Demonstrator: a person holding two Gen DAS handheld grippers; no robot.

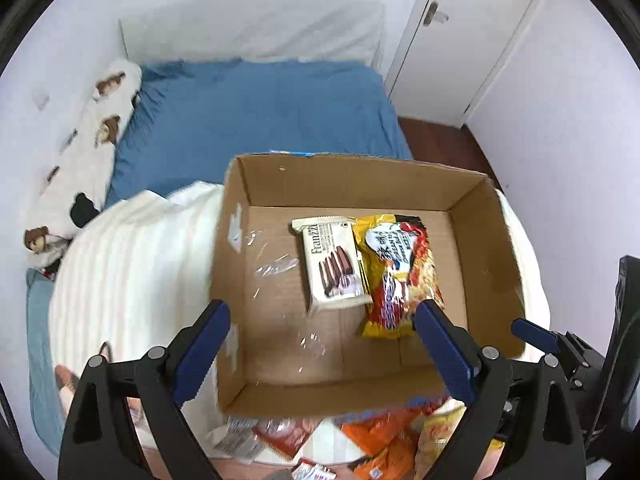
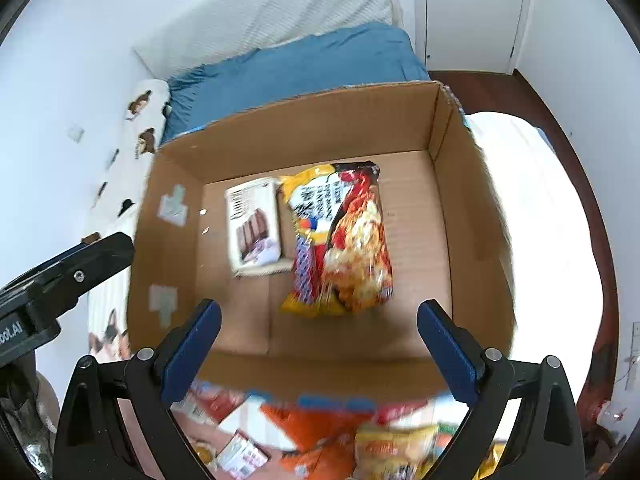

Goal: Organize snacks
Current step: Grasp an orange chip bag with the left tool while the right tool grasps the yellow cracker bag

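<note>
An open cardboard box [image 1: 480,220] [image 2: 460,160] stands on the bed. In it lie a white wafer packet [image 1: 332,264] [image 2: 256,228] and, right of it, a yellow and red noodle packet [image 1: 400,276] [image 2: 344,240]. My left gripper [image 1: 320,344] is open and empty above the box's near part. My right gripper [image 2: 318,340] is open and empty above the box's near wall; one of its fingers [image 1: 536,334] shows at the right in the left wrist view. A pile of loose snack packets [image 1: 372,440] [image 2: 320,436] lies in front of the box.
The box rests on a white blanket [image 1: 132,272] [image 2: 532,216] over a blue sheet [image 1: 256,116] [image 2: 304,64]. A long patterned pillow [image 1: 88,152] lies along the left wall. A white door [image 1: 452,40] and dark wood floor [image 2: 540,100] are at the right.
</note>
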